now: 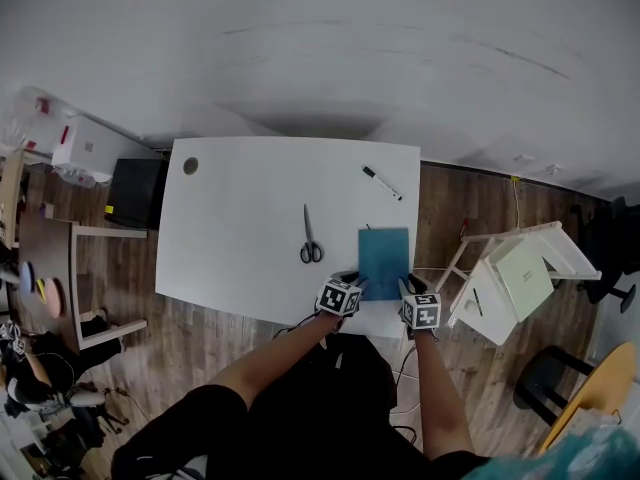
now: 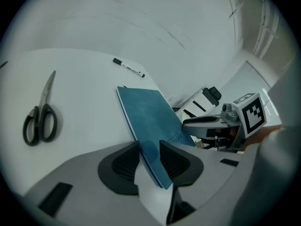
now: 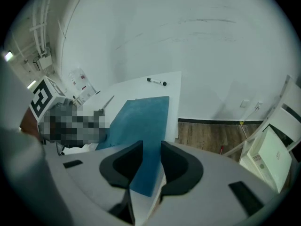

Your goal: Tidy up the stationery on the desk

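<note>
Early days: left gripper (image 2: 149, 157) and right gripper (image 3: 151, 161) each clamp a near corner of the blue notebook (image 1: 384, 253), which spans between them; scissors (image 1: 311, 238) just left of the left gripper and marker (image 1: 382, 183) well beyond both look untouched, so I judge nothing is sorted yet

Left gripper (image 1: 355, 282) and right gripper (image 1: 406, 288) are covering the book's (image 1: 384, 253) near corners; marker (image 1: 382, 183) print is showing too small to read.

On our right, a white chair (image 1: 515, 268) sits tilted on the wooden floor (image 1: 450, 203). On our left we see a black box (image 1: 135, 193), a white box (image 1: 90, 148) and a wooden stool (image 1: 100, 283).
</note>
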Motion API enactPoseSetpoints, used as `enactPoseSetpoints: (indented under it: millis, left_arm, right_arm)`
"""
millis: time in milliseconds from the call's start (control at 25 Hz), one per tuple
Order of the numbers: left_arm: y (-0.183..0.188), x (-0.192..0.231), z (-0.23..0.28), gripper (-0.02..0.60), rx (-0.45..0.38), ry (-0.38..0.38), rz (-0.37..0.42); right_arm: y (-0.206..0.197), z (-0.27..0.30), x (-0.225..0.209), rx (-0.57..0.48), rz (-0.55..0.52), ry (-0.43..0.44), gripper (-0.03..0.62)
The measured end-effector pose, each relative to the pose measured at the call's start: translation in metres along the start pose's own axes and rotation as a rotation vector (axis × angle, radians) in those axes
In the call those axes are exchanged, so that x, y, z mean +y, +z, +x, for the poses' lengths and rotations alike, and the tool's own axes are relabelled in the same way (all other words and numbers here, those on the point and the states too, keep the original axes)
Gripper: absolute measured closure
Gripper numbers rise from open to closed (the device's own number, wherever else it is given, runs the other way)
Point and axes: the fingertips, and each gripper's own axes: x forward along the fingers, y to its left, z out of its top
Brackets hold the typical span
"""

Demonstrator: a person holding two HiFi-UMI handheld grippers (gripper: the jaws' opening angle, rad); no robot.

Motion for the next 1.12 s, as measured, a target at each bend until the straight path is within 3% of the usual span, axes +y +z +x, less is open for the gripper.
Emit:
enactPoseSetpoints:
  millis: [200, 320, 480, 720, 840, 1000, 1120]
  left_arm:
    - [-0.031, 0.001, -0.020, 0.457, 0.005, 0.015, 0.111]
    - [-0.051, 0.010, -0.035, 0.457, 0.006, 0.017, 0.106]
    - [-0.072, 0.024, -0.055, 0.457, 0.011, 0.019, 0.114]
    - [-0.091, 0.040, -0.074, 0.457, -0.009, 0.038, 0.144]
    - [-0.092, 0.041, -0.083, 0.449, -0.018, 0.026, 0.143]
    - [-0.105, 0.036, -0.100, 0.449, -0.028, 0.026, 0.207]
    - [-0.124, 0.024, -0.114, 0.449, -0.034, -0.002, 0.192]
  right_arm:
    - [-0.029, -0.011, 0.031, 0.022, -0.031, -0.021, 0.470]
    - [-0.041, -0.013, 0.056, 0.024, -0.040, -0.031, 0.470]
    - [-0.060, -0.015, 0.087, 0.011, 0.035, -0.032, 0.470]
    - [-0.084, -0.018, 0.126, 0.009, 0.029, -0.049, 0.470]
    - [-0.089, -0.019, 0.133, -0.001, 0.035, -0.057, 0.470]
    - [-0.095, -0.024, 0.128, -0.006, 0.045, -0.099, 0.468]
    - [-0.090, -0.038, 0.131, -0.026, 0.030, -0.121, 0.468]
